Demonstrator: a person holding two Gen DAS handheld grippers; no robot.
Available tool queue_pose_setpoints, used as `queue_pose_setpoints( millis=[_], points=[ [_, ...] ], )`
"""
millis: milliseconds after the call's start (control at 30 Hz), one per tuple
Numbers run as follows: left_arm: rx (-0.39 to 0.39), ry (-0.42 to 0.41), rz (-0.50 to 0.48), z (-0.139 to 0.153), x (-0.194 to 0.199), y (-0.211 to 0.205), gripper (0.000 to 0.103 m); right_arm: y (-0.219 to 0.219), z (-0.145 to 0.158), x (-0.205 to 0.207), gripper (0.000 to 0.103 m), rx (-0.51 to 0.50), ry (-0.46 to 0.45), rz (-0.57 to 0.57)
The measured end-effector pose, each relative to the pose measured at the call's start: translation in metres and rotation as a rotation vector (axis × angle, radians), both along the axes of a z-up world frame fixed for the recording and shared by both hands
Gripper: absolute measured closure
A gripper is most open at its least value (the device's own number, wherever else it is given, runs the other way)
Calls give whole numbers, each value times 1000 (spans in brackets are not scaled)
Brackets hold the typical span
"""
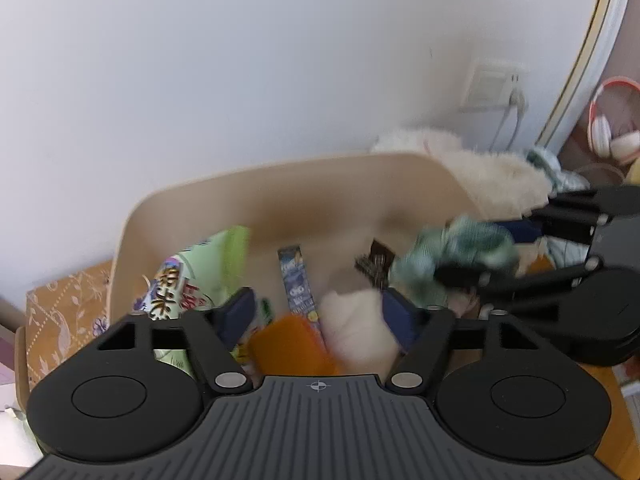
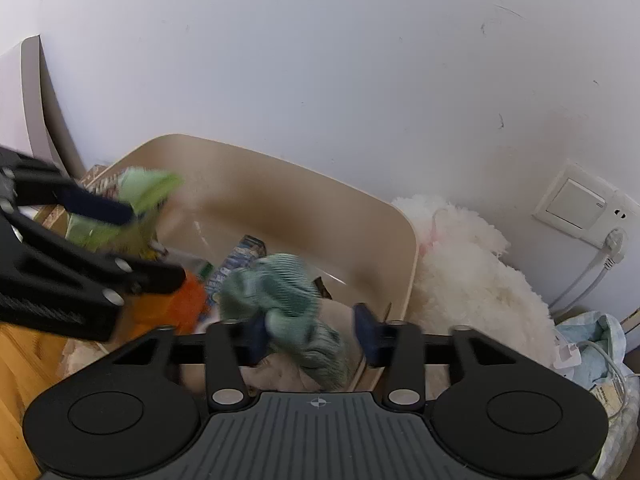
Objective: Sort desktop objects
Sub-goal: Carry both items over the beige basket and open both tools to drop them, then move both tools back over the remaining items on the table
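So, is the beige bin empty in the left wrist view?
No, the beige bin already holds several things, among them a green snack bag and an orange item.

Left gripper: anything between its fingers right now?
Nothing is gripped. In the left wrist view the left gripper stands open above the beige bin; through the gap show an orange item, a blue packet and a pale fluffy item lying inside.
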State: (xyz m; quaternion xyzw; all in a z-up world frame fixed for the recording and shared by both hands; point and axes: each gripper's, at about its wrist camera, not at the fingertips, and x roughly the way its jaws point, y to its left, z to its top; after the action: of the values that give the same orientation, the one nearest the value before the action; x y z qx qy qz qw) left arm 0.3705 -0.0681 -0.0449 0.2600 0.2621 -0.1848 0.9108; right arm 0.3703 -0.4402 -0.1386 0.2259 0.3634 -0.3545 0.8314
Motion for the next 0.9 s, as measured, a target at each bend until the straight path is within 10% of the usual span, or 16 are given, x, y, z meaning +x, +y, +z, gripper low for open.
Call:
queue_pose_setpoints(
  millis=[400, 900],
  points=[
    [4, 4, -7, 10, -11, 17, 26, 16, 14, -15, 2, -15, -56, -28],
    [15, 32, -73, 2, -64, 61, 26, 60, 32, -49, 0, -47, -130, -25]
  ],
)
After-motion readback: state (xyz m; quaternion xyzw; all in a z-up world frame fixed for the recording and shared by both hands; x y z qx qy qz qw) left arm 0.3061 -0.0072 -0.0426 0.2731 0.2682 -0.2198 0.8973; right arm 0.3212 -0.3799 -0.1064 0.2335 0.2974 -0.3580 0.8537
